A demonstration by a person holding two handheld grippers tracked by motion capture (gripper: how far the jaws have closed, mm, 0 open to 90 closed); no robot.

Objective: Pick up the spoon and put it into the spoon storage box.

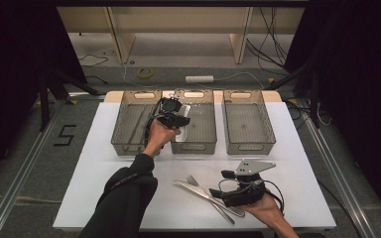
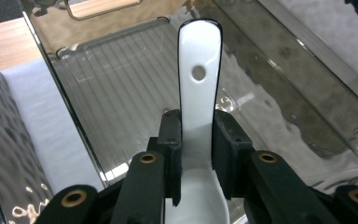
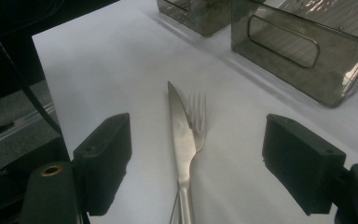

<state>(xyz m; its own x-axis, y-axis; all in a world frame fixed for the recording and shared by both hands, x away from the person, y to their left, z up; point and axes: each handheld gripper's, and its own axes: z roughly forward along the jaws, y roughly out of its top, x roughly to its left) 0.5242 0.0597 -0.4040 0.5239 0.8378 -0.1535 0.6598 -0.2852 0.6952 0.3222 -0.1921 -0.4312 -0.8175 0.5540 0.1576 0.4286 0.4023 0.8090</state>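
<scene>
My left gripper [image 1: 177, 118] is shut on a white ceramic spoon [image 2: 198, 93] and holds it over the middle bin [image 1: 202, 145] of three clear grey bins. Its pads [image 2: 171, 140] press on the sides of the spoon where handle meets bowl, and the handle, with a hole near its end, points away over the ribbed bin floor [image 2: 121, 93]. At the front of the table a steel knife [image 1: 206, 196] and fork [image 1: 193, 180] lie side by side. My right gripper [image 1: 222, 184] stands open just right of them; in the right gripper view the knife [image 3: 179, 135] and fork [image 3: 198, 119] lie between the wide jaws of the gripper [image 3: 196, 168].
The left bin [image 1: 129, 144] and right bin [image 1: 248, 144] flank the middle one at the back of the white table [image 1: 104, 168]. A bin with a handle slot [image 3: 303, 60] stands ahead of the right gripper. Beyond the table are floor, cables and wooden furniture.
</scene>
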